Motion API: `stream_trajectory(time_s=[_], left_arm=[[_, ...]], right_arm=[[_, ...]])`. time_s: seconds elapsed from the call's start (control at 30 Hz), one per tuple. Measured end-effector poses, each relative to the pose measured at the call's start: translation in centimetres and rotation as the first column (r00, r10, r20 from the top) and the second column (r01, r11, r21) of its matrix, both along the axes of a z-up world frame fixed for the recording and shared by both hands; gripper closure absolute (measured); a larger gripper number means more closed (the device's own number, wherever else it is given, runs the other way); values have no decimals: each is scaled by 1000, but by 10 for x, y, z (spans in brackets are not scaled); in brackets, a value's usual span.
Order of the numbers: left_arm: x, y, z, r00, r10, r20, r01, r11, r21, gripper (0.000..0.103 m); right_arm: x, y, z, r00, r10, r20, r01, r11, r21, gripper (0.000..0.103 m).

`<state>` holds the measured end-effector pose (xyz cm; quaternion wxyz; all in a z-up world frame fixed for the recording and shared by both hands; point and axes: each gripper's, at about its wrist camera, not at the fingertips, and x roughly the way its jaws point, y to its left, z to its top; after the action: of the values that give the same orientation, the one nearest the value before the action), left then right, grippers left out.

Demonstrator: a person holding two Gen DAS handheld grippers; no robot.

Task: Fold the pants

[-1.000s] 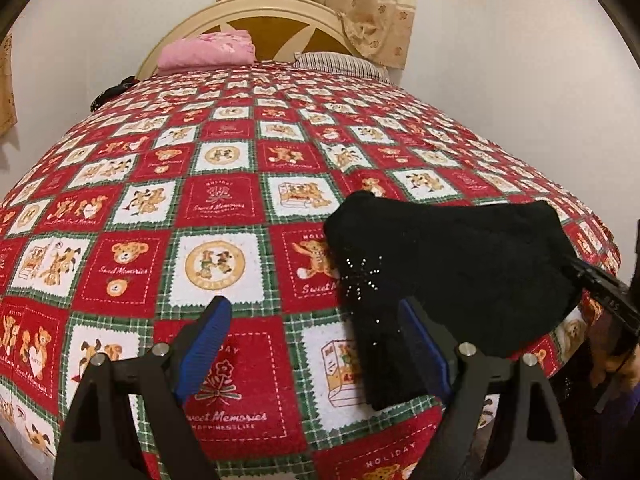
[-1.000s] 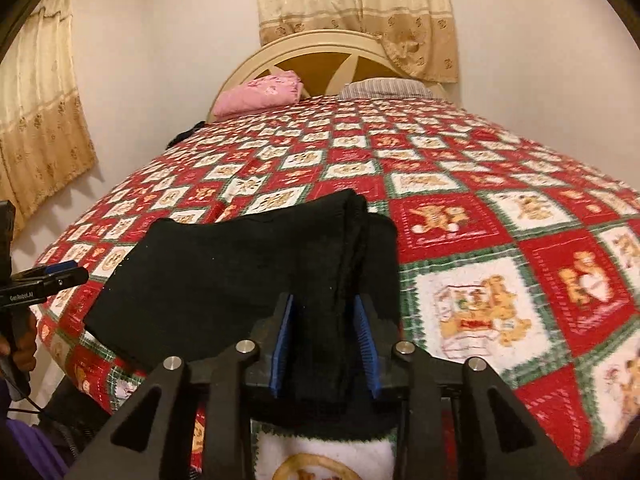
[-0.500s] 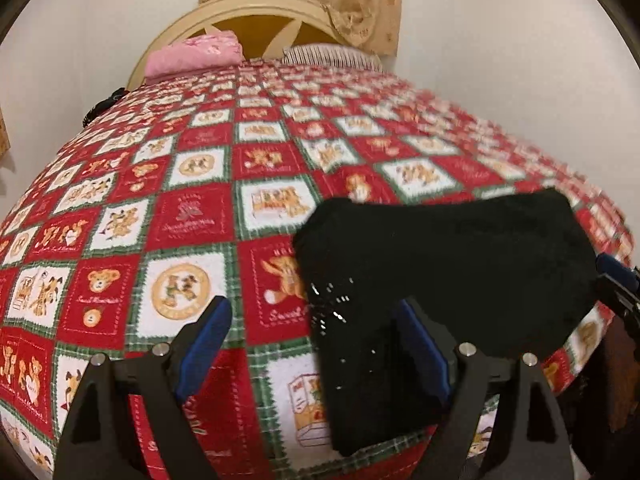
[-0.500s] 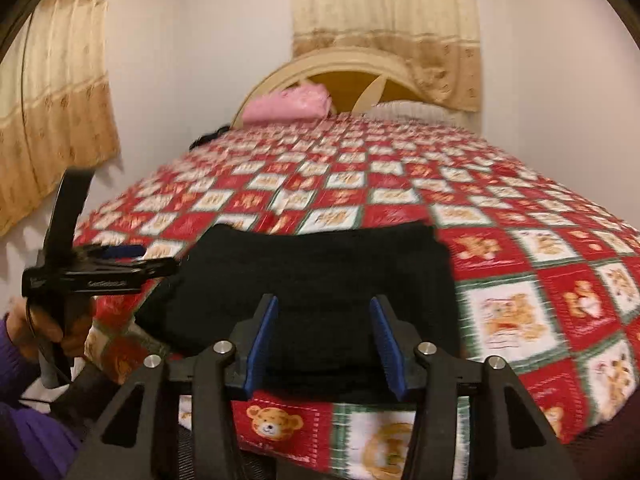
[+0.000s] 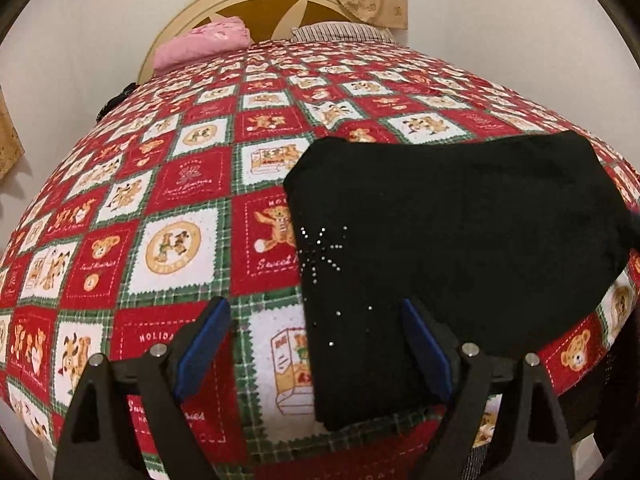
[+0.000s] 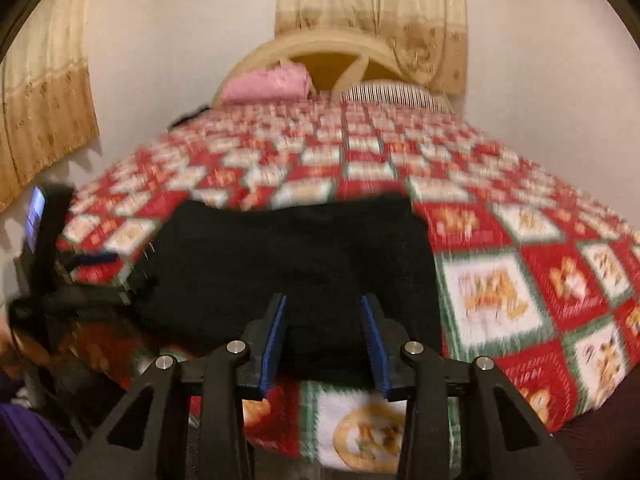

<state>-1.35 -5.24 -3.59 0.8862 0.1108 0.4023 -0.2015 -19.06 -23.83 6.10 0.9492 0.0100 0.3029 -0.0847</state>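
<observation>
Right tongs (image 6: 323,344) let go of the black pants (image 5: 460,240): a second ago they pinched a raised fold, now that fold is down and the jaws sit part-open, having just narrowed again, with nothing visibly pressed between the pads. They look pulled back to the near bed edge. Pants lie flat as a folded rectangle on the bear-print bedspread (image 5: 176,248), near the bed's front edge. Left tongs (image 5: 316,344) gape wide and empty, having drifted in over the pants' sequinned left end. Reads as one fold done, next grasp being lined up.

Right view is motion-blurred, so pad-to-cloth contact there is unclear. Layer count in the stack can't be read.
</observation>
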Motion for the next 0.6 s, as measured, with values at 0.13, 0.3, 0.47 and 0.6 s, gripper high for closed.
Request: stream_trajectory(time_s=[0.13, 0.3, 0.47, 0.6], left_arm=[[-2, -4, -1, 1000, 17, 8, -17, 1000, 19, 14], [-7, -5, -4, 999, 41, 0, -41, 998, 38, 13], [-15, -8, -6, 999, 34, 28, -36, 997, 69, 12], [-11, -3, -1, 1000, 13, 2, -13, 999, 44, 12]], right_arm=[[44, -9, 10, 999, -46, -6, 46, 998, -46, 63], [101, -41, -25, 984, -106, -144, 111, 993, 26, 63], [106, -41, -27, 982, -143, -125, 146, 989, 14, 63], [76, -38, -3, 996, -82, -21, 84, 994, 76, 63]])
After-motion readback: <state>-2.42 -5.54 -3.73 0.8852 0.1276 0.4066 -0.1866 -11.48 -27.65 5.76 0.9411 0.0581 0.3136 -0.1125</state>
